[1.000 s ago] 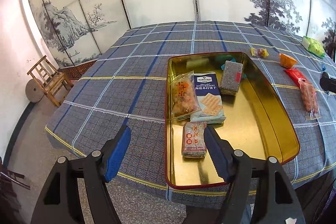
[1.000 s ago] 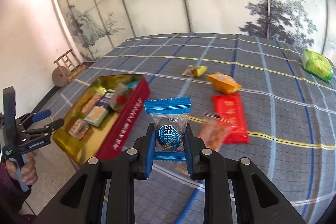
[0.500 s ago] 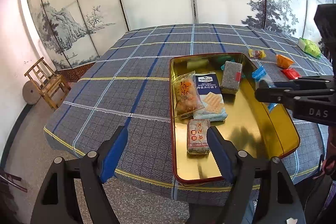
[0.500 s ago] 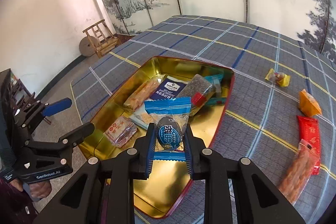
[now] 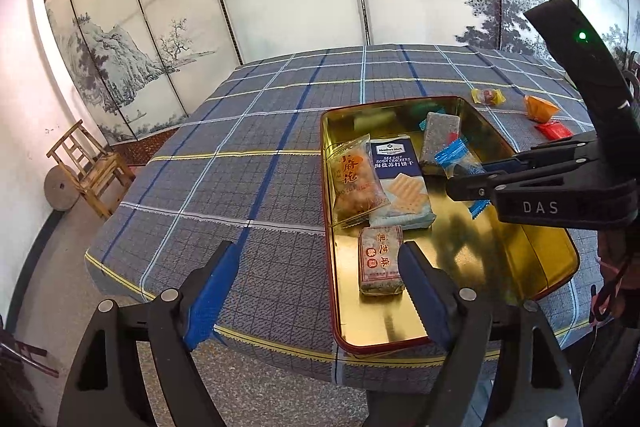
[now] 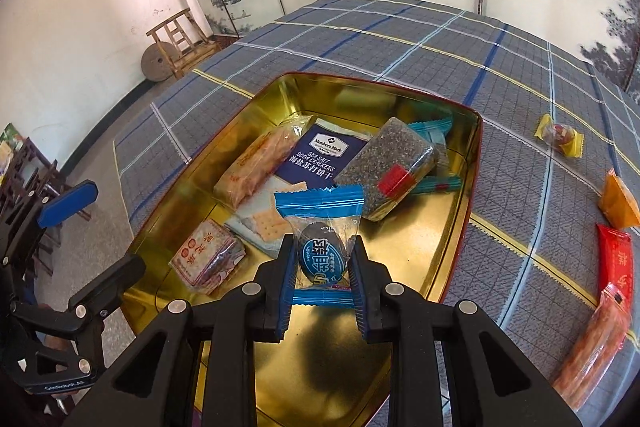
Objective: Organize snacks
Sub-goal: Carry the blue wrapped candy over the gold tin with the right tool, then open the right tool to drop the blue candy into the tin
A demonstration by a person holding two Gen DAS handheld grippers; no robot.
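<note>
The right tongs (image 6: 320, 263) slant down over the open gold tin (image 6: 472, 155), which sits at the bench's (image 5: 240, 131) near edge. Their pads are clamped on a blue-wrapped sweet (image 6: 322, 251), which hangs in the air above the tin's bare floor without touching it. The left tongs (image 5: 316, 279) also tilt downward and hang off the bench's near edge, beside the tin's near left corner. Their jaws have just been opening and stand wide apart with nothing between the pads; only the cloth and the tin's rim show through the gap.

In the left wrist view the right tongs (image 5: 460, 183) reach in from the right and cover part of the blue-wrapped sweet (image 5: 454, 157). The person's hands are mostly out of frame; only a dark scrap of sleeve shows at the picture edges.

Inside the tin lie a soda cracker pack (image 6: 320, 155), an orange fried-snack bag (image 6: 256, 167) leaning on it, a dark sesame bar (image 6: 390, 167) toward the far end and a small sesame cake packet (image 6: 208, 259) near the front. A teal wrapper (image 6: 430, 127) pokes out from beneath the sesame bar, mostly hidden. Out on the plaid cloth toward the bench's right edge lie a yellow candy (image 6: 558, 135), an orange pouch (image 6: 618, 203), a red packet (image 6: 616, 263) and a long clear snack bag (image 6: 592, 347), cut off by the frame.
</note>
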